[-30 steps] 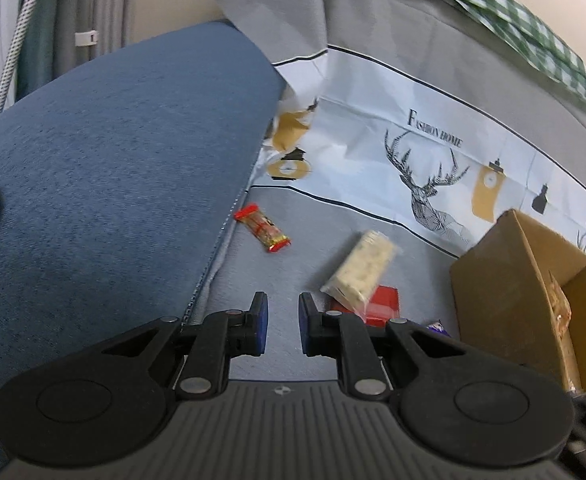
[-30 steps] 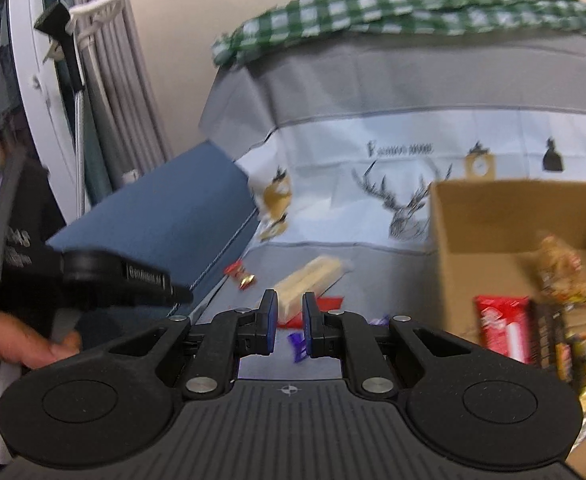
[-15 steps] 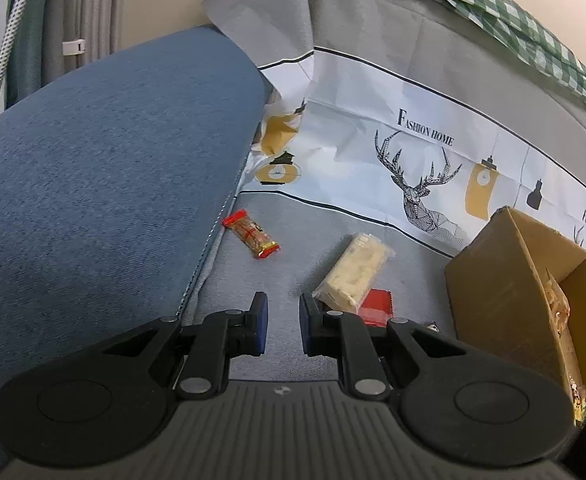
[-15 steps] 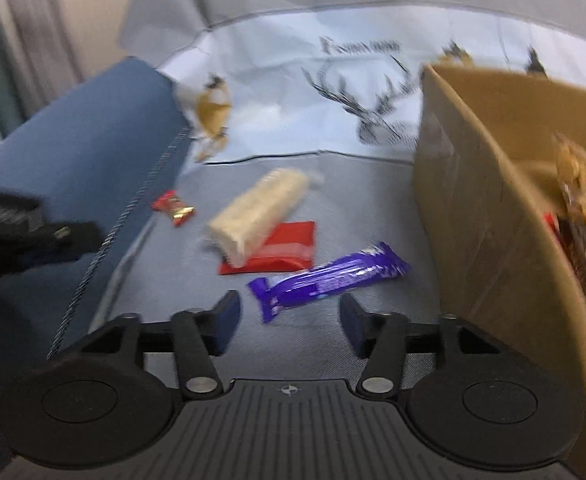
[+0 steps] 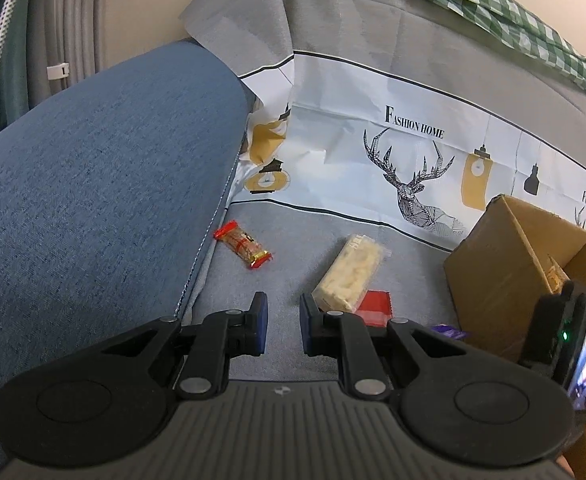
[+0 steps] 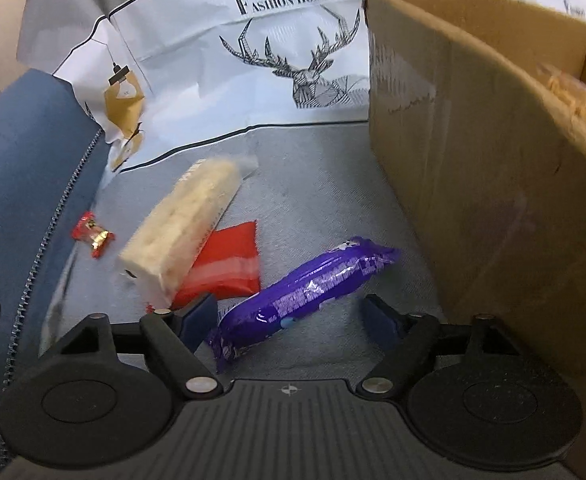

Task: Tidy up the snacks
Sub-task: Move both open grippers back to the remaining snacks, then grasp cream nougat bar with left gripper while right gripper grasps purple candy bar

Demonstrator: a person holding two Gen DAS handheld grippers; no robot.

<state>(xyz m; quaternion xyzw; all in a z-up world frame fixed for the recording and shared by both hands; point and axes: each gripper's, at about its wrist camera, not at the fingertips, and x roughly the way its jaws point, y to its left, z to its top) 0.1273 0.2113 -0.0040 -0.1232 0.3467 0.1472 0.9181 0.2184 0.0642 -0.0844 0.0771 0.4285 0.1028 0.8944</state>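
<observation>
A purple snack bar (image 6: 313, 284) lies on the grey seat, its near end between the fingers of my right gripper (image 6: 291, 316). Those jaws are closing, and the pads stand clear of the wrapper. To its left a pale cracker pack (image 6: 185, 232) rests on a flat red packet (image 6: 229, 264), and a small red candy (image 6: 93, 236) lies by the armrest. The cardboard box (image 6: 473, 140) stands on the right with snacks inside. My left gripper (image 5: 281, 308) hangs shut and empty above the seat, near the cracker pack (image 5: 351, 276) and the candy (image 5: 243, 244).
A blue armrest (image 5: 93, 200) rises along the left. The deer-print cover (image 5: 373, 140) runs up the backrest, with a green checked cloth (image 5: 493, 0) on top. The box wall (image 5: 493, 272) stands close on the right, and the right gripper's body (image 5: 573, 340) shows beside it.
My right gripper opened wide and dropped down and forward over the purple bar, which now lies between its fingers. The left gripper stayed shut and nearly still.
</observation>
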